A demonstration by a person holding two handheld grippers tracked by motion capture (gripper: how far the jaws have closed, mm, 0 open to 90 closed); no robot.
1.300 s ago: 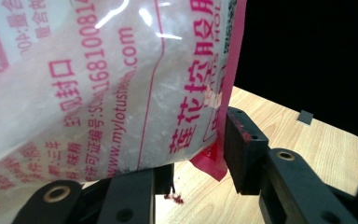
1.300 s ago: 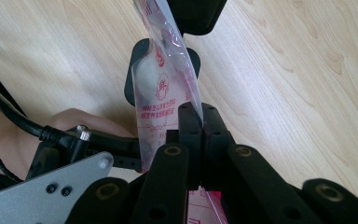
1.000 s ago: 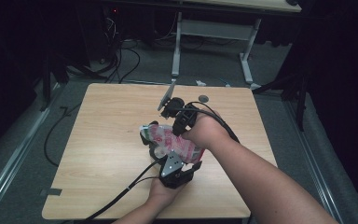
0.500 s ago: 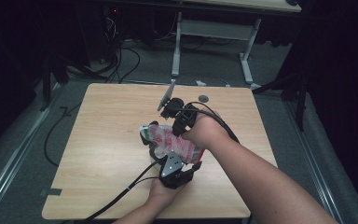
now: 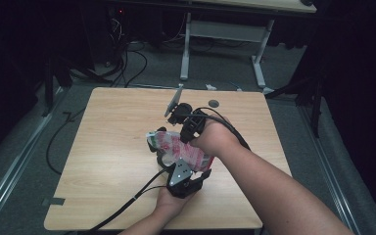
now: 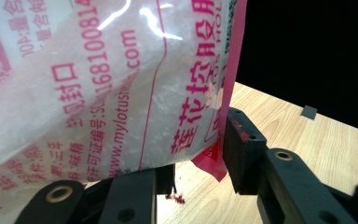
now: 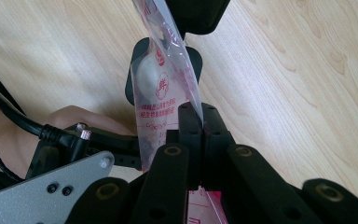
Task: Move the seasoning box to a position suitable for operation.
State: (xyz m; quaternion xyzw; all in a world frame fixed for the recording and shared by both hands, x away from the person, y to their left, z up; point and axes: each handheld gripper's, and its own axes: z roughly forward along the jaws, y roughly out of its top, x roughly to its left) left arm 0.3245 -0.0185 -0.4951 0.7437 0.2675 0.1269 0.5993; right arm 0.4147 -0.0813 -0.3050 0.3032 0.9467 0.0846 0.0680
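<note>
A clear plastic bag (image 5: 174, 144) with red print and white grains inside is held above the wooden table (image 5: 112, 147) near its middle. My left gripper (image 5: 174, 161) comes from the near side. In the left gripper view the bag (image 6: 98, 93) fills the gap between the jaws of the left gripper (image 6: 196, 154), and one pad (image 6: 237, 149) presses on the bag's pink edge. My right gripper (image 5: 188, 139) comes from the far right. In the right gripper view the right gripper (image 7: 203, 126) is shut on the thin edge of the bag (image 7: 161, 98).
A small dark round thing (image 5: 214, 103) lies near the table's far edge. A bit of grey tape (image 5: 55, 201) sits at the near left corner. A grey desk frame (image 5: 220, 29) and loose cables (image 5: 127, 58) are on the floor beyond.
</note>
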